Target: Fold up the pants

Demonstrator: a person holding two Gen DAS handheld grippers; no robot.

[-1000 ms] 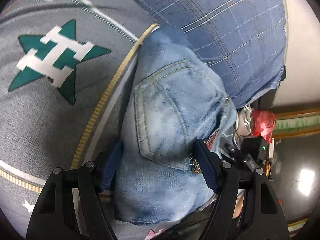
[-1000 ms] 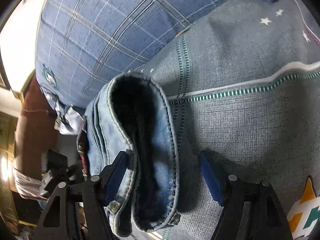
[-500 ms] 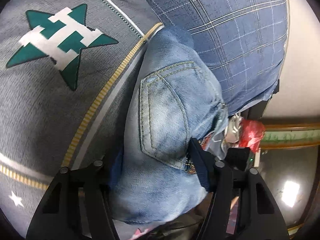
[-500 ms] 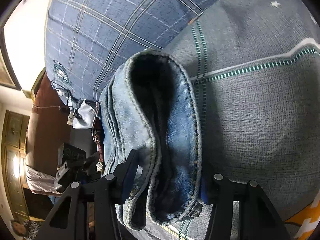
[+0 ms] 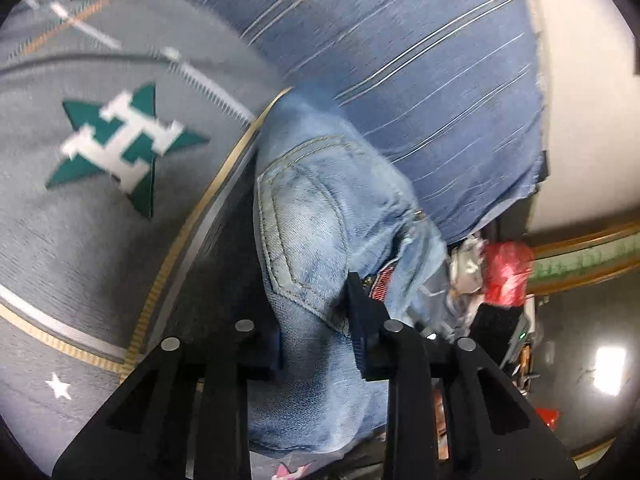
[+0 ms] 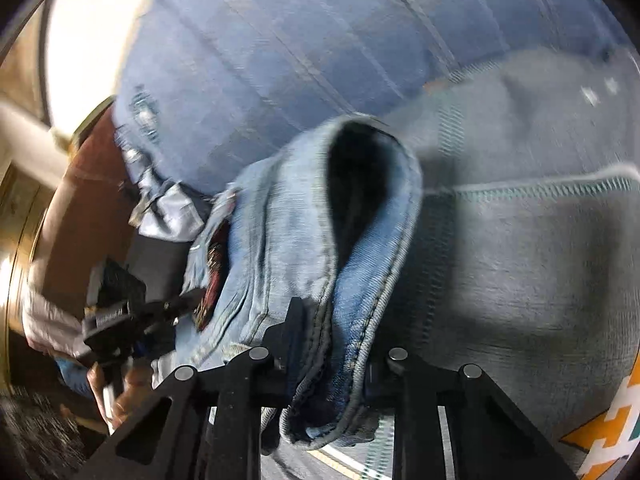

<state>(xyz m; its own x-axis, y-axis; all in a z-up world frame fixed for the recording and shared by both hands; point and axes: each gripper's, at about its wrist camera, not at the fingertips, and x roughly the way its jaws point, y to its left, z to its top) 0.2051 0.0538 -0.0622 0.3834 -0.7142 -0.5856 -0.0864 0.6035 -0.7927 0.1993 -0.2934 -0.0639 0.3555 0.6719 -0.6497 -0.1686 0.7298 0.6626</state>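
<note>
While both grippers are clamped on the denim, the fold looks only part made: the light-blue jeans (image 5: pixel 320 216) hang as a bunched bundle off the grey bedspread (image 5: pixel 80 240), and laying them down flat and squaring the layers is, by my reading, still to come. How many folds are already in the cloth I cannot tell, since much of it is hidden behind the tools.

In the left wrist view the left gripper (image 5: pixel 316 340) has its jaws drawn in tight on the seat of the jeans, just below the back pocket (image 5: pixel 300 224), whose doubled tan stitching curves from 12 o'clock down toward 6. In the right wrist view the right gripper (image 6: pixel 328 364) is likewise pinched on the stitched edge of the jeans (image 6: pixel 288 240), a hem or waistband I cannot tell, which loops open above it into a dark oval mouth at 12 o'clock.

The denim is thick, washed pale in patches, with raised seams and a small reddish label (image 5: pixel 382 282) toward 3 o'clock. The bedspread is a flat woven grey, printed with a green star bearing a white H (image 5: pixel 120 144) at 10 o'clock, with gold and white bands. Beyond it, from 12 to 2 o'clock, lies a blue plaid cover (image 5: pixel 420 80). A red plastic bag (image 5: pixel 506 274) sits at 3 o'clock, off the bed. Both views are blurred by motion.
</note>
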